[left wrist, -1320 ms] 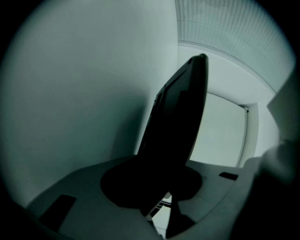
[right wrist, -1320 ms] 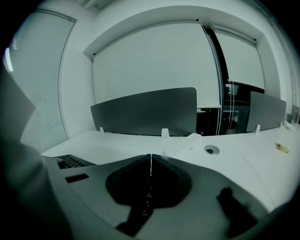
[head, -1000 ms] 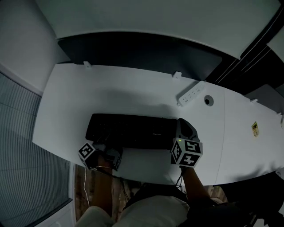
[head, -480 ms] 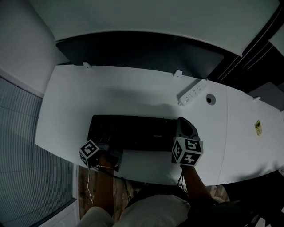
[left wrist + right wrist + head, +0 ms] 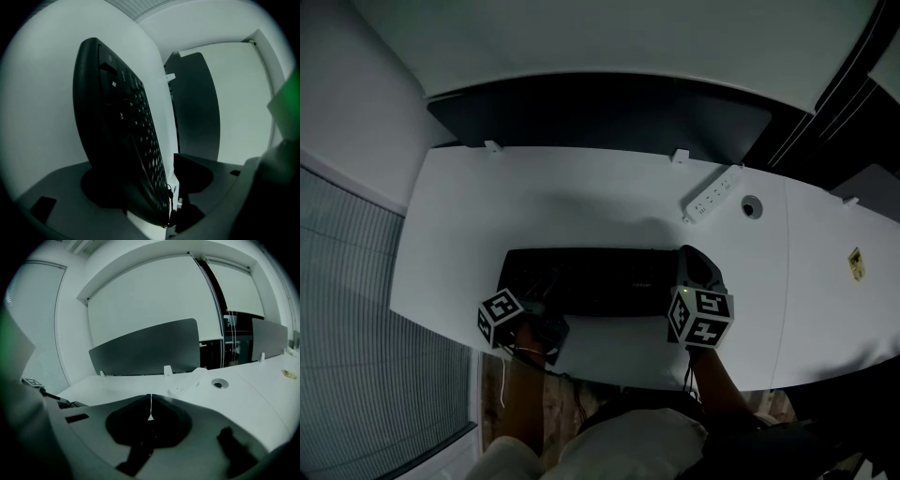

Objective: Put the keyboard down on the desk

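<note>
The black keyboard [image 5: 591, 279] lies flat on the white desk [image 5: 581, 206], near its front edge. My left gripper [image 5: 546, 307] is at the keyboard's front left corner. In the left gripper view the keyboard [image 5: 122, 117] edge stands between the opening jaws of the left gripper [image 5: 154, 183], and a bright gap shows beside the right pad [image 5: 192, 173]. My right gripper [image 5: 694, 267] sits at the keyboard's right end. In the right gripper view the right gripper [image 5: 150, 406] has its jaws pressed together with nothing between them.
A white power strip [image 5: 712, 195] and a round cable hole [image 5: 752, 207] lie at the back right of the desk. A dark partition [image 5: 600, 112] runs along the far edge. A yellow sticker [image 5: 857, 263] is at the far right. Wooden floor shows below the front edge.
The head view has shifted a little. The keyboard stays flat on the desk, and both grippers keep their places at its two ends.
</note>
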The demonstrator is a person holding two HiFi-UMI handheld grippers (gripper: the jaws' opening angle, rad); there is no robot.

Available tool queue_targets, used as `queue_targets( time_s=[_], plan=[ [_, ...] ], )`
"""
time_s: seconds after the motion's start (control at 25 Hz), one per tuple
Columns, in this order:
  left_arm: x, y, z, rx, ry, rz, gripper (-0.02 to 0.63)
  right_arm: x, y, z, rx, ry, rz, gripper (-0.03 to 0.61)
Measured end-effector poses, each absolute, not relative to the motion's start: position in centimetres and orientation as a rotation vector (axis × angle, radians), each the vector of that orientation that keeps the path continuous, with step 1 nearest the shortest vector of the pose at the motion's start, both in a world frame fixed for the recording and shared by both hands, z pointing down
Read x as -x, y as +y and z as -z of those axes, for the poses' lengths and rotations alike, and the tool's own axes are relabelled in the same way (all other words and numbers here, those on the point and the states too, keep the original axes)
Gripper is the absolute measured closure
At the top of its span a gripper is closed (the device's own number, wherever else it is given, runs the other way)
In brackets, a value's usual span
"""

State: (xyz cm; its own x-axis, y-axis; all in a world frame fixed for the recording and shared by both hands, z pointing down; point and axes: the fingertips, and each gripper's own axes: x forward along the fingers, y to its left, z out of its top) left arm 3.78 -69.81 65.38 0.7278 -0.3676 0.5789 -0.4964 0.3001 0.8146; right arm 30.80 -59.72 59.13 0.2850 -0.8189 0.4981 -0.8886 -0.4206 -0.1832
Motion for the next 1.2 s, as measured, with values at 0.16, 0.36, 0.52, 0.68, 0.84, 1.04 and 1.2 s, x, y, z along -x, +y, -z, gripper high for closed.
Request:
queue_targets(
  time_s=[0.16, 0.36, 0.52, 0.68, 0.84, 1.04, 1.2],
  plan=[
    [-4.0, -69.6, -65.5, -1.295, -0.774, -0.093, 0.293, -28.5, -60.1, -58.2, -2.322, -1.718, -0.806, 0.546],
    [-3.6, -70.0, -66.1, -1.287, -0.790, -0.075, 0.293, -23.4, -60.5, -57.8, -2.174, -1.837, -0.809, 0.545],
    [-3.5, -69.9, -66.2, -1.258, -0.775, -0.024, 0.293, -19.7, -59.6, -57.9, -2.079, -1.888, -0.829, 0.545],
    [-3.3, -70.1, -66.3, -1.256, -0.757, 0.030, 0.293, -15.7, -57.9, -58.4, -1.987, -1.920, -0.859, 0.545],
    [-3.2, -70.1, -66.3, -1.266, -0.729, 0.063, 0.294, -12.9, -55.8, -59.7, -1.930, -1.909, -0.878, 0.543],
    [-3.2, -69.8, -66.2, -1.262, -0.704, 0.086, 0.293, -11.0, -53.8, -61.3, -1.939, -1.899, -0.980, 0.531],
    [-3.1, -69.6, -66.1, -1.261, -0.698, 0.101, 0.293, -9.9, -53.7, -62.4, -1.967, -1.913, -1.129, 0.456]
  ],
)
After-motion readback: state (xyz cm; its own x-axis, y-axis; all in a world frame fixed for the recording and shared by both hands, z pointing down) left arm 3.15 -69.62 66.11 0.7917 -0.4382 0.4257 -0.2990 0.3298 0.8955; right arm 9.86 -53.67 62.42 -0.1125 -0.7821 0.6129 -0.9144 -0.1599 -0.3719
